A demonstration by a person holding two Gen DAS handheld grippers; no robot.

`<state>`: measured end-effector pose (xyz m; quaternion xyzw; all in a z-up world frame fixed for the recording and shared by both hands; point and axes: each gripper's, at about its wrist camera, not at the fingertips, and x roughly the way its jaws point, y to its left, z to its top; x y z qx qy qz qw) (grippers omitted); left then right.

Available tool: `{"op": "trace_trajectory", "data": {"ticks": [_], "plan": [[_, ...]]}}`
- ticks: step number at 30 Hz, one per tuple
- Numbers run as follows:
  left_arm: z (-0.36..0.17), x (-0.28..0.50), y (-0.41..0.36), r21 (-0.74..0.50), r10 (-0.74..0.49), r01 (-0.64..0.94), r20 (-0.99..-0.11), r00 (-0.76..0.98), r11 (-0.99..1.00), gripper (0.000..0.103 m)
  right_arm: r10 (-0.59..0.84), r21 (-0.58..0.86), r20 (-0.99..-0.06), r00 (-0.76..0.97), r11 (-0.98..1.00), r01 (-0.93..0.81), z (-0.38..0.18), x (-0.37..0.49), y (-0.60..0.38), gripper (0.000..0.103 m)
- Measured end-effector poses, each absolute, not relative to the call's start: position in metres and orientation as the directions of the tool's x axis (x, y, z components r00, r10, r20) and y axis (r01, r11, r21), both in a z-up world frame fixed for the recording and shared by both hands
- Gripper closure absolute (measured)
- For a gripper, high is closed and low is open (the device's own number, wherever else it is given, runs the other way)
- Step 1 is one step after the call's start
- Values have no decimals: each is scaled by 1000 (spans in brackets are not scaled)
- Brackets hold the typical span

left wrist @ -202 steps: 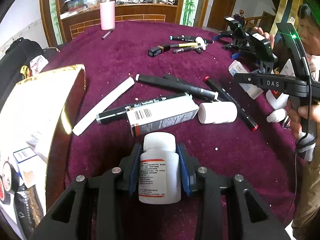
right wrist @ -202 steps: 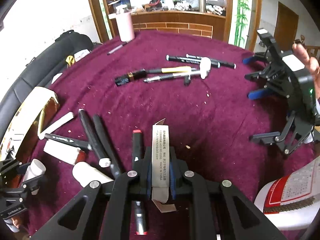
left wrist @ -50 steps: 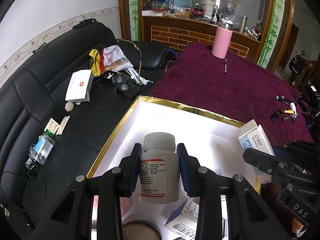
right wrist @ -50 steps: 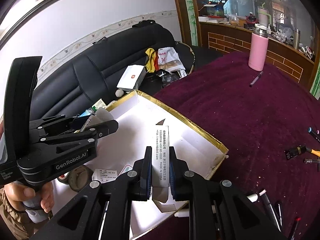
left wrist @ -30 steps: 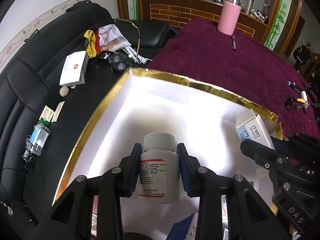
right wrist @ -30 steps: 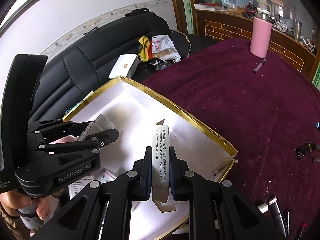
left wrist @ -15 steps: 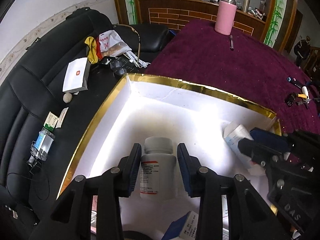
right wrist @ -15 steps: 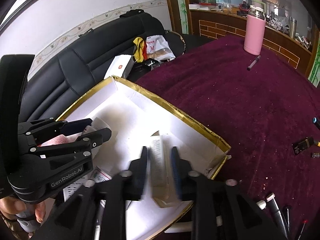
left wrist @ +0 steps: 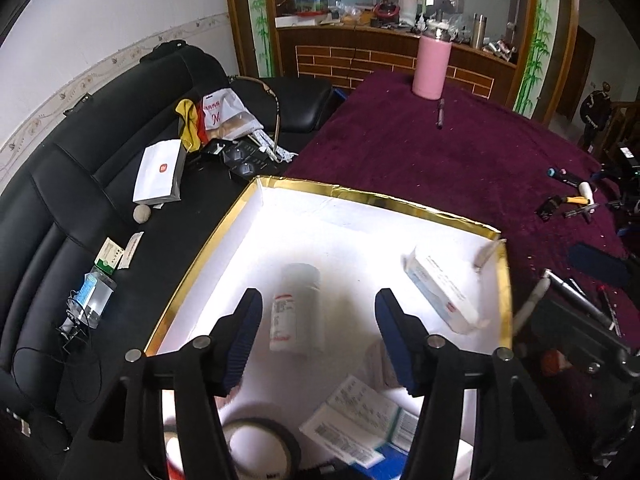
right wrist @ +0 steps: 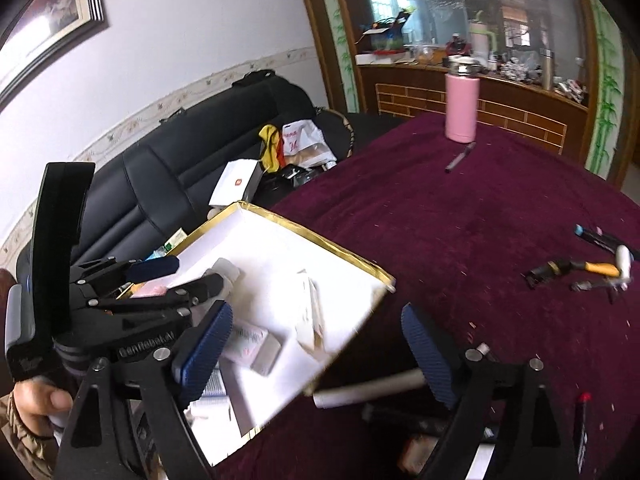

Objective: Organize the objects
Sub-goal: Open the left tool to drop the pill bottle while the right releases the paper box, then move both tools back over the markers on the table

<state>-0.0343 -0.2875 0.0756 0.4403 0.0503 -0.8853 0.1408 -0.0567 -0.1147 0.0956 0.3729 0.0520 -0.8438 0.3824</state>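
Observation:
A white pill bottle point(left wrist: 298, 312) lies on its side on the floor of the gold-rimmed white box point(left wrist: 360, 194). My left gripper point(left wrist: 319, 304) hovers above it, jaws opening, pads clear of the bottle. A slim white carton point(left wrist: 440, 292) lies loose near the box's right wall. In the right wrist view the same carton point(right wrist: 308, 300) rests inside the box point(right wrist: 320, 236), below my right gripper point(right wrist: 316, 316), whose jaws are opening wide with nothing touching the pads. The left gripper point(right wrist: 152, 280) shows at the left over the box, a hand on its handle.
Other cartons point(left wrist: 352, 404) and a tape roll point(left wrist: 260, 448) lie in the box's near end. A white tube point(right wrist: 368, 394) and pens point(left wrist: 568, 204) lie on the purple tablecloth. A pink flask point(left wrist: 432, 68) stands far back. The black sofa point(left wrist: 80, 200) holds clutter.
Both grippers have opened and let go: the bottle and the slim carton now lie in the box. Both grippers have lifted away from it.

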Motion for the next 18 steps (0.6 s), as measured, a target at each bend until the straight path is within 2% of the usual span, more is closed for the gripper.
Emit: {"op": "trace_trajectory", "data": {"ticks": [3,10,18], "plan": [[86,-20,-277,18,-186,275,-779,-598,-961,44,-610,204,-652,-451,-714,670,99,-44,-90,7],[109,2,-246,-18,-137,224,-742,-656,-974,41,-598,192,-645,-475,-730,656,101,-21,-50,6],[124,10,-184,30,-98,110,-723,-684,-993,40,-576,155,-640,-509,-745,649,96,-10,2,1]]}}
